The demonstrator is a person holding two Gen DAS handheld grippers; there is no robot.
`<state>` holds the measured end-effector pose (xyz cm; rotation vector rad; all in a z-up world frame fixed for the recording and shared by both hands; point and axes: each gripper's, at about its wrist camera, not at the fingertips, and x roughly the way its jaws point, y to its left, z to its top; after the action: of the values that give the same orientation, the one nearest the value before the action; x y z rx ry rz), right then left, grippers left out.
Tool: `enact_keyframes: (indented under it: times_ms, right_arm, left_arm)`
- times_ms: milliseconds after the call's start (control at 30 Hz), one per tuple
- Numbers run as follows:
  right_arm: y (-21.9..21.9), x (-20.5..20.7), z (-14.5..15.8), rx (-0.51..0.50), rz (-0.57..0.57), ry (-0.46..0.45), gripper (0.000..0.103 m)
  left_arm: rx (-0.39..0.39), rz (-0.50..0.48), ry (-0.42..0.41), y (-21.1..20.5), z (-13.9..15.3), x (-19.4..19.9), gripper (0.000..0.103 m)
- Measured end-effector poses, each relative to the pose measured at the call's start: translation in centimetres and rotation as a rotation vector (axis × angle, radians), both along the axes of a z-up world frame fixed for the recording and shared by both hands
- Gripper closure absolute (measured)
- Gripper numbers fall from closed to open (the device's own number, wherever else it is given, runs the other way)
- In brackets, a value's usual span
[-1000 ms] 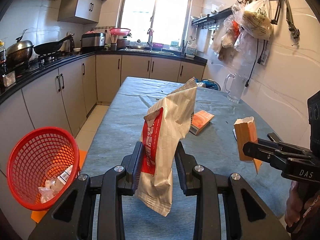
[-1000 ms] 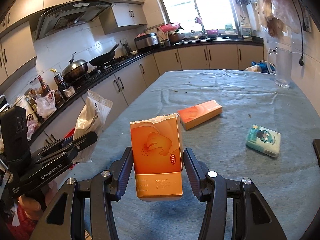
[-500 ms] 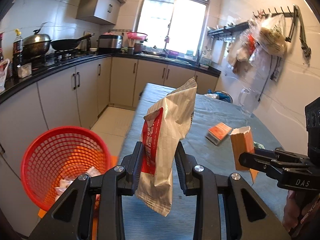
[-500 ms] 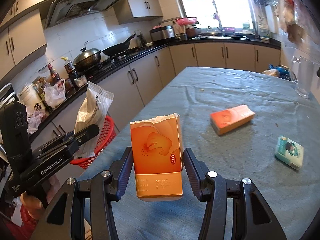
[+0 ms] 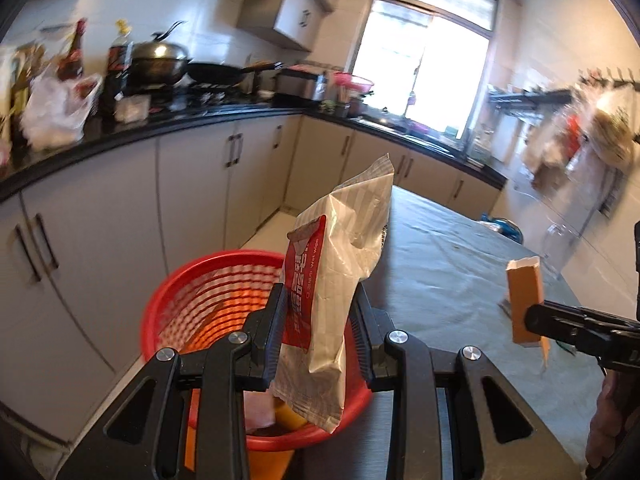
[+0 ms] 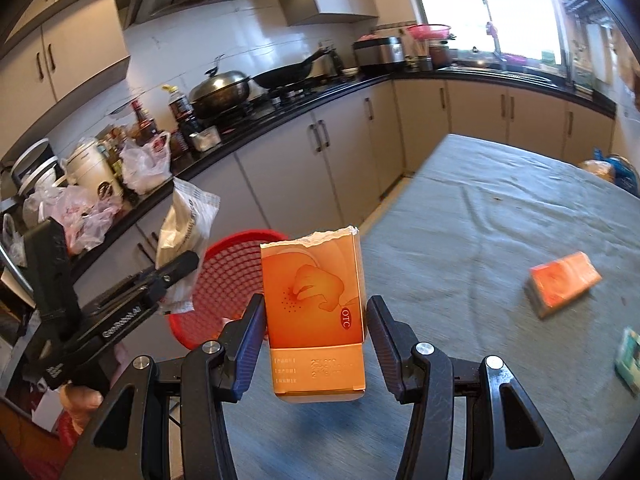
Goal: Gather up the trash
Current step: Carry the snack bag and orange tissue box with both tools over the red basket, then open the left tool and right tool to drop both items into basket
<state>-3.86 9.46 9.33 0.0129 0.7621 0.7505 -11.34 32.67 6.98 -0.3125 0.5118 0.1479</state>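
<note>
Both grippers have swung leftward off the table since a second ago, so the red mesh basket (image 5: 216,304), earlier low at the left edge of the left wrist view, now sits directly beneath the left gripper (image 5: 318,330). That gripper's jaws are closed narrowly on a crumpled white and red wet-wipe packet (image 5: 334,280), which stands upright between the pads, its lower end hanging over the basket's mouth. Some scraps lie at the bottom of the basket.

The right gripper (image 6: 314,340) clamps an orange carton (image 6: 314,312) with a torn top edge and an "OTC" mark; the jaws are parted only by the carton's width and it stands upright between them. In the right wrist view the carton hangs near the table's edge, just beside the basket (image 6: 226,280), while the left gripper (image 6: 176,276) with its packet (image 6: 188,220) is over the basket's far side.

On the grey-clothed table (image 6: 480,220) a second orange box (image 6: 564,282) lies flat, well apart from the grippers, and a teal box (image 6: 628,354) sits at the right edge, blurred.
</note>
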Motion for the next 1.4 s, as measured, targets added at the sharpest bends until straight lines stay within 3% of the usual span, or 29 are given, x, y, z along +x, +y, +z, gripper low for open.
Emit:
enact_keyframes:
  times_ms: [333, 667, 1067, 1400]
  right_arm:
    - [6.9, 1.6, -1.5, 0.008, 0.094, 0.084, 0.047]
    - [11.1, 3.9, -4.4, -0.018, 0.104, 0.182, 0.046]
    - [13.3, 5.7, -6.8, -0.025, 0.092, 0.261, 0.045]
    - [12.8, 5.9, -6.7, -0.015, 0.077, 0.263, 0.043]
  left_arm:
    - [-0.052, 0.058, 0.085, 3.6, -3.3, 0.2, 0.073]
    - [-0.091, 0.070, 0.139, 5.2, -5.2, 1.3, 0.073]
    - [-0.120, 0.076, 0.157, 6.0, -6.1, 1.9, 0.072]
    - [-0.133, 0.068, 0.141, 5.8, -5.7, 1.7, 0.062]
